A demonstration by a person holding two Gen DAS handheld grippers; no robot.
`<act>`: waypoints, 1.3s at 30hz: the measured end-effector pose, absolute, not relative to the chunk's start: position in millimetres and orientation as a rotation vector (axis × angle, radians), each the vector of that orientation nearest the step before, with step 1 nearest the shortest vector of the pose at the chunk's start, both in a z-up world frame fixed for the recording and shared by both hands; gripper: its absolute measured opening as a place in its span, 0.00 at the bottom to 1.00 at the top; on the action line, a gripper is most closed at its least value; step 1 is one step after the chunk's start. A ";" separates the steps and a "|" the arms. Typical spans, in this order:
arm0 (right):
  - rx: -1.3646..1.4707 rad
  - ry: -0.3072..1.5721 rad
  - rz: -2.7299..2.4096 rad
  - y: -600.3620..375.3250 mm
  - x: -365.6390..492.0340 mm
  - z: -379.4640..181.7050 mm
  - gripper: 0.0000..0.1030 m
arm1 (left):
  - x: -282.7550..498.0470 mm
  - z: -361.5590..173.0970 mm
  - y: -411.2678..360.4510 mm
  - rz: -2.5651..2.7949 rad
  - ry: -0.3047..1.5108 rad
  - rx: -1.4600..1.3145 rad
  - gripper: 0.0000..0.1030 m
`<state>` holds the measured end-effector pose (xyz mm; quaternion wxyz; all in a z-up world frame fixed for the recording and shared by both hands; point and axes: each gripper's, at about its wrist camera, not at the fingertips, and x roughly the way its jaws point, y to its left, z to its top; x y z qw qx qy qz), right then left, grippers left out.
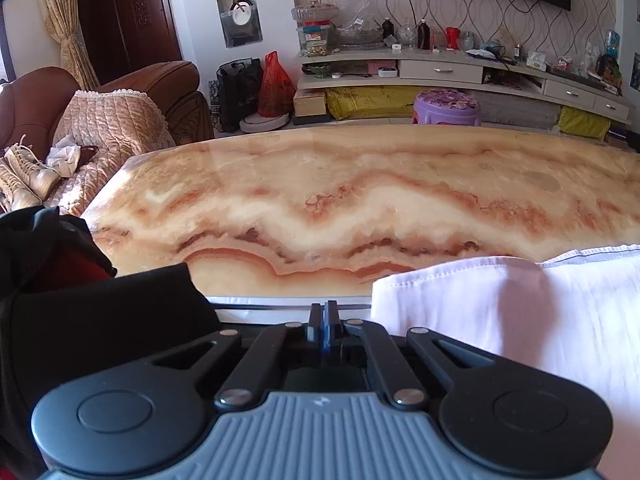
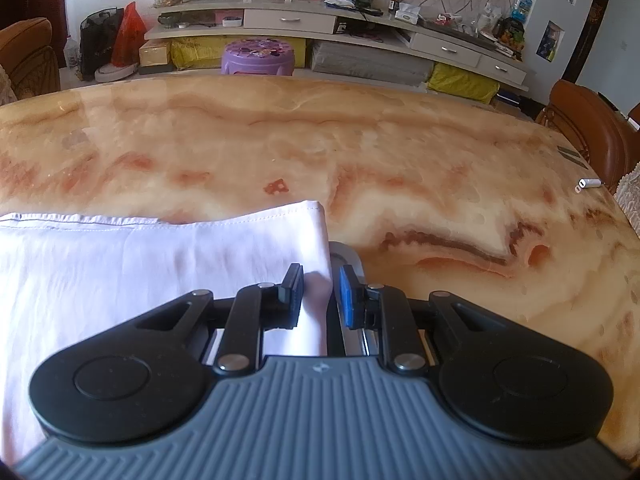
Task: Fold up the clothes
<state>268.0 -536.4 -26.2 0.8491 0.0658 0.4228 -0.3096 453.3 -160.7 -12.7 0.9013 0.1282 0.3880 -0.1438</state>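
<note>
A white garment (image 1: 520,320) lies flat on the near part of the marble table (image 1: 360,200), its stitched hem facing away from me. My left gripper (image 1: 324,312) is shut at the table's near edge, left of the garment, with nothing visible between its fingers. A black cloth (image 1: 100,320) lies just left of it. In the right wrist view the white garment (image 2: 140,272) fills the lower left. My right gripper (image 2: 320,296) stands partly open over the garment's right edge. That edge runs between the jaws, and a small gap shows beside the blue pad (image 2: 348,300).
The marble table (image 2: 400,140) stretches far and right. A small white object (image 2: 588,184) lies near its right edge, beside a brown chair (image 2: 592,128). Beyond the table stand a purple stool (image 1: 446,108) and a cluttered cabinet (image 1: 440,68). A sofa (image 1: 112,120) stands at the left.
</note>
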 end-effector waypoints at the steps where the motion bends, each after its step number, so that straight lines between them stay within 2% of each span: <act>1: 0.130 0.895 -0.654 -535.5 269.0 -26.2 0.23 | 456.1 -12.3 -155.7 -0.286 0.807 0.245 0.00; 6: 0.111 0.903 -0.677 -532.2 272.7 -26.3 0.26 | 462.1 -6.5 -132.7 -0.312 0.833 0.113 0.01; 8: 0.109 0.898 -0.687 -531.3 273.0 -26.2 0.33 | 458.8 0.8 -129.2 -0.364 0.835 0.064 0.01; 12: 0.129 0.821 -0.666 -526.0 266.5 -17.5 0.33 | 442.6 20.9 -136.8 -0.530 0.818 -0.014 0.05; 16: 0.128 0.786 -0.567 -514.8 268.3 -6.9 0.33 | 429.7 12.9 -162.9 -0.584 0.849 0.064 0.06; 20: 0.172 0.854 -0.432 -511.0 279.1 -9.4 0.33 | 432.5 -7.5 -170.1 -0.532 0.897 0.105 0.07; 26: 0.168 0.900 -0.501 -526.0 278.8 -19.0 0.38 | 435.5 -9.5 -167.4 -0.487 0.894 0.171 0.06; 31: 0.208 0.923 -0.555 -549.2 268.3 -18.4 0.35 | 436.7 -9.4 -172.2 -0.417 0.856 0.229 0.04; 35: 0.072 0.955 -0.652 -523.4 286.8 -17.3 0.38 | 442.0 -6.6 -172.7 -0.396 0.862 0.214 0.05; 39: 0.209 0.887 -0.345 -461.2 297.1 -4.9 0.38 | 441.3 -7.4 -174.4 -0.428 0.847 0.247 0.06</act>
